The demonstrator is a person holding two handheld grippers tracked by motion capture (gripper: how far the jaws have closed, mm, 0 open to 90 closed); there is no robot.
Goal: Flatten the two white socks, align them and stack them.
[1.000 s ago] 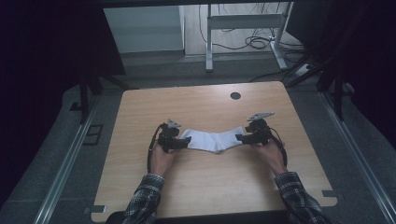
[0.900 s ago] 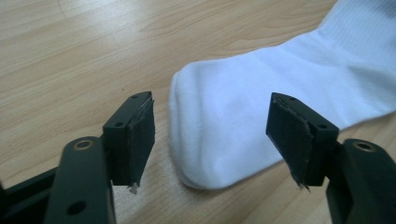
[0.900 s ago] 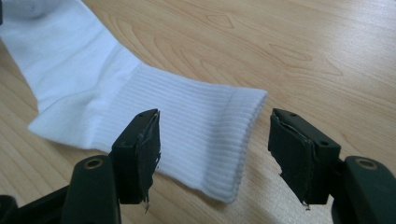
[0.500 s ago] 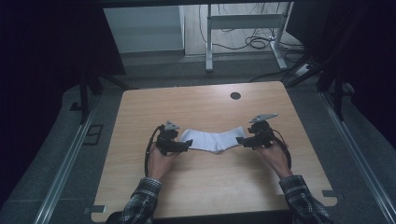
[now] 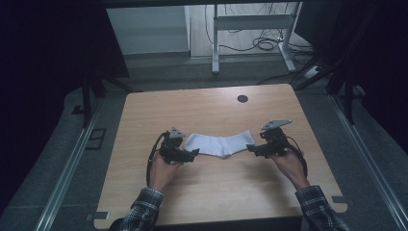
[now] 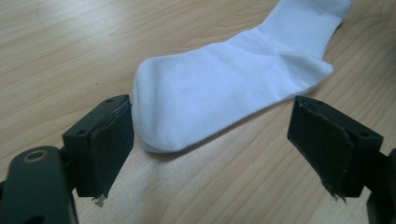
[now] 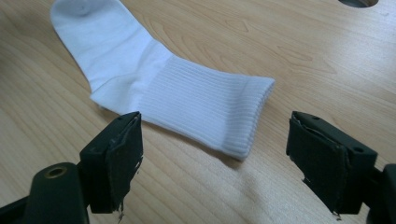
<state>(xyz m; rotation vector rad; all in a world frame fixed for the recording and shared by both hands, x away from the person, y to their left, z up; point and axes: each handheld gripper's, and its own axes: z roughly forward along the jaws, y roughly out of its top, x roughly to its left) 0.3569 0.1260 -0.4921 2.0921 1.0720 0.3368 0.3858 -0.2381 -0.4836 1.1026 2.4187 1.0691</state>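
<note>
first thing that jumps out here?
A white sock lying flat mid-table, bright against the wood. A hand-held gripper sits at each end with jaws open: the left gripper at the toe, the right gripper at the ribbed cuff. Neither is holding it.

No readable text, label, brand, number or sign on any surface; white sock (image 6: pixel 224 88) plain, wooden table (image 5: pixel 202 110) unmarked.
</note>
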